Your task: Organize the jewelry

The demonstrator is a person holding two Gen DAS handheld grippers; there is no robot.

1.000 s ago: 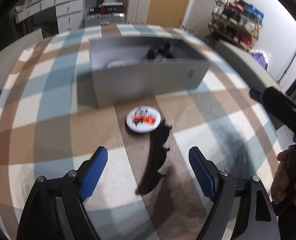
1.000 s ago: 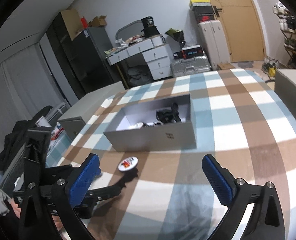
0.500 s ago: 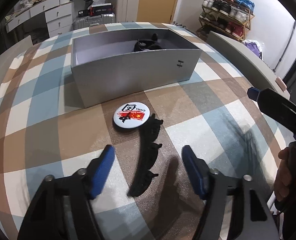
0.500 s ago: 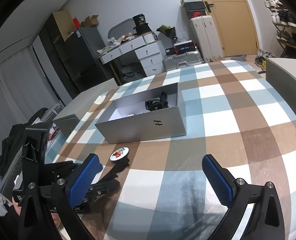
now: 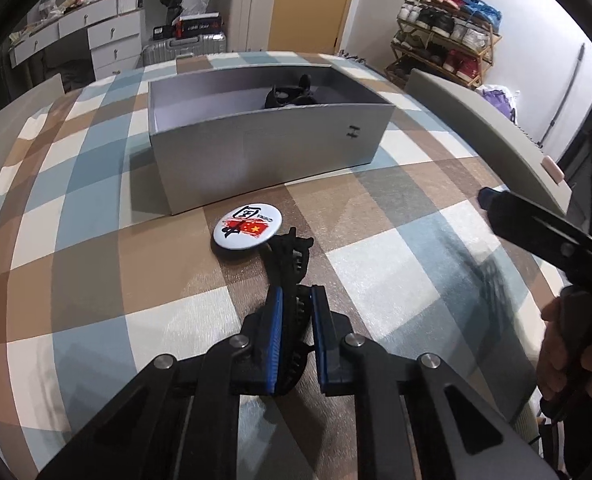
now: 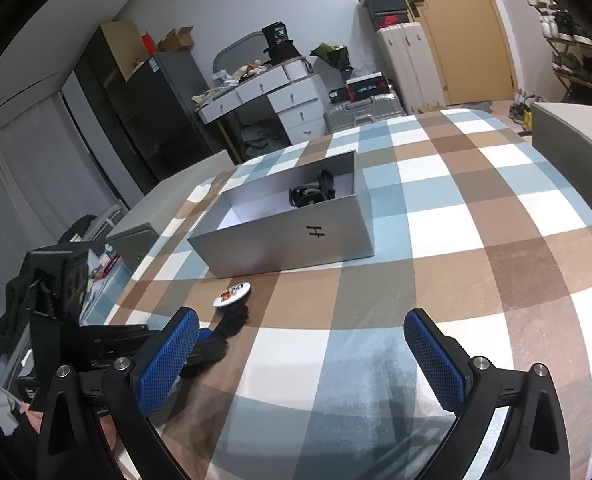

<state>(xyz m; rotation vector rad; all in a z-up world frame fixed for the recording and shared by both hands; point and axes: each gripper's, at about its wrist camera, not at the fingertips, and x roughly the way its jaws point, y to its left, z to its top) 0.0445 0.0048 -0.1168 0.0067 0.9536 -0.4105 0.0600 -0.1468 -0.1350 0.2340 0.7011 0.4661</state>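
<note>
Left hand-held gripper [image 5: 296, 312]: its two blue pads are closed on the near end of a black hair claw clip [image 5: 289, 264]; in the right wrist view this gripper [image 6: 203, 340] sits low at the left, partly hidden behind the right gripper's own finger.
Black hair claw clip: it is long and toothed, it lies on the checked cloth, and its far end reaches up to the round badge.
Round badge [image 5: 247, 226]: white with a red and black print, flat on the cloth, just in front of the grey box and touching or almost touching the tip of the clip; I cannot tell which.
Grey box [image 5: 263, 152]: open at the top, with a small "H" mark on the front wall; a dark item [image 5: 287, 96] lies inside at the far right end, too small to name.
Right hand-held gripper [image 6: 300, 364]: its blue pads stand wide apart and grip nothing; it hangs over the cloth, to the right of the clip and well apart from the box.
Surface [image 6: 476, 240]: covered by a cloth in brown, blue and white squares.
Background: a white chest of drawers [image 6: 291, 100], silver suitcases, a shoe rack [image 5: 448, 44] and a wooden door.
</note>
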